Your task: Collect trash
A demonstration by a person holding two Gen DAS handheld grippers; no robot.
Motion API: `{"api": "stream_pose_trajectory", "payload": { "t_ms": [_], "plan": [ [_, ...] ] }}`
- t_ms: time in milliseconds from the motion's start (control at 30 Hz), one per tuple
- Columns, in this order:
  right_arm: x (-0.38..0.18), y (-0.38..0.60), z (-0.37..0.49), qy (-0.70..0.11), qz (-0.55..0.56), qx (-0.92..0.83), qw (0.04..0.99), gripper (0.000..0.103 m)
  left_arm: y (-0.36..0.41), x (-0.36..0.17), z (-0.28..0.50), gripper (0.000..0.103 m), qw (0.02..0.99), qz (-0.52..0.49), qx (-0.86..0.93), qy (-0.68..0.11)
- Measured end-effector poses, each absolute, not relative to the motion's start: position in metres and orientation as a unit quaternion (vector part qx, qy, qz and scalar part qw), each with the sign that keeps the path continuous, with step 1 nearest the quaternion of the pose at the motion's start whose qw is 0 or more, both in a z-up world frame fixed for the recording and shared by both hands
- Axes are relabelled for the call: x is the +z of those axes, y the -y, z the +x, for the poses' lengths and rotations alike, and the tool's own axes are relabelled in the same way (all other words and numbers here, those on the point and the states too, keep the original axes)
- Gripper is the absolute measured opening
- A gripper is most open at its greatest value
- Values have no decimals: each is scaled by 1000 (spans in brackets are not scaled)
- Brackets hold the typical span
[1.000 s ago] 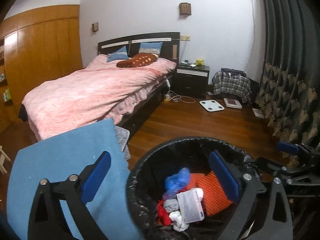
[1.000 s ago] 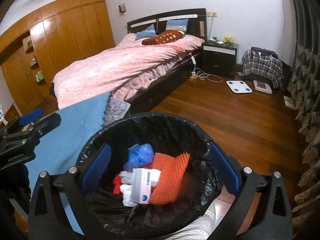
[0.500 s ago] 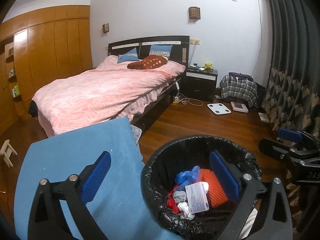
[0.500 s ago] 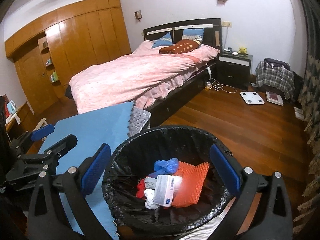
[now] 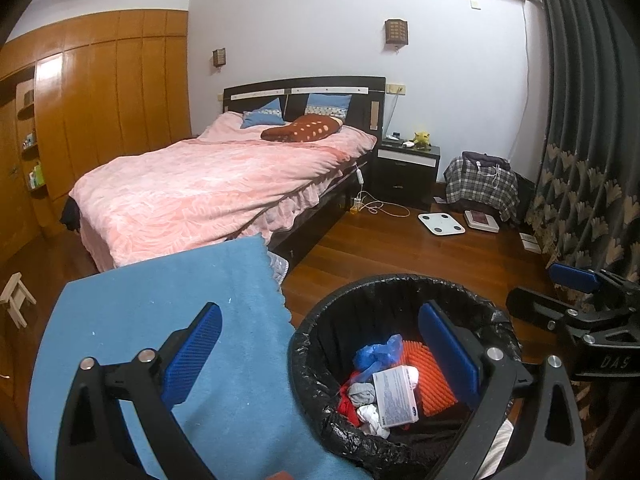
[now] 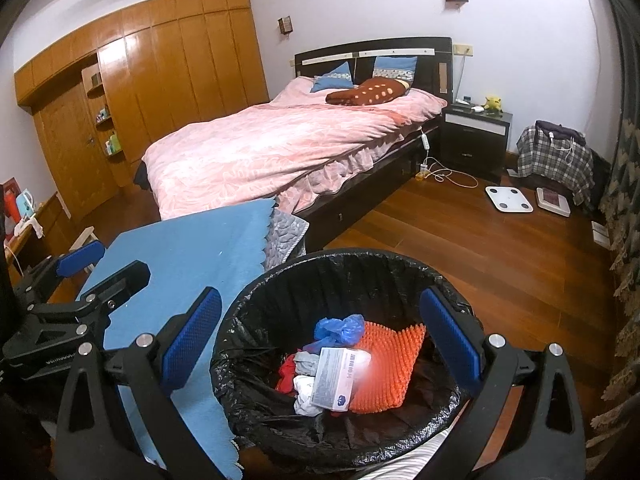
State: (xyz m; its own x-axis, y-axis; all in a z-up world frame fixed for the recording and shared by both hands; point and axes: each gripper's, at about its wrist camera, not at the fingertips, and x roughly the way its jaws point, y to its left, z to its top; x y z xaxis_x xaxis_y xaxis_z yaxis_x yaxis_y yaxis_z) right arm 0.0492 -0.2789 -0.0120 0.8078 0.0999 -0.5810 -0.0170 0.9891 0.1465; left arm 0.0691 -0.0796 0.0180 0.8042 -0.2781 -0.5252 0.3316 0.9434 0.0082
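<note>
Jaws on both the left gripper (image 5: 320, 356) and right gripper (image 6: 320, 344) were spread wide and empty above the black-lined trash bin (image 6: 256, 300), trash (image 6: 344, 368) piled inside, beside a blue cloth (image 5: 168, 304).

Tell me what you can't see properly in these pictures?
- Bin bottom, both views: the trash hides it.
- Box label, right wrist view: part is blurred, the print too small to read.
- Shelf bottles, right wrist view: too small to tell.
- Bin's near rim, left wrist view: the left gripper and picture edge cut it off.
- Under the plaid cloth: covered.
</note>
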Motion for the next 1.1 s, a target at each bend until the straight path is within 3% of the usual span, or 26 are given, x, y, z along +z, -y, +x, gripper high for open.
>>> {"api": "stream_pose_trajectory", "payload": {
  "t_ms": [1100],
  "plan": [
    [-12, 275, 50, -309, 65, 32, 948, 97, 78, 17, 69, 97, 948, 49, -161, -268]
  ]
}}
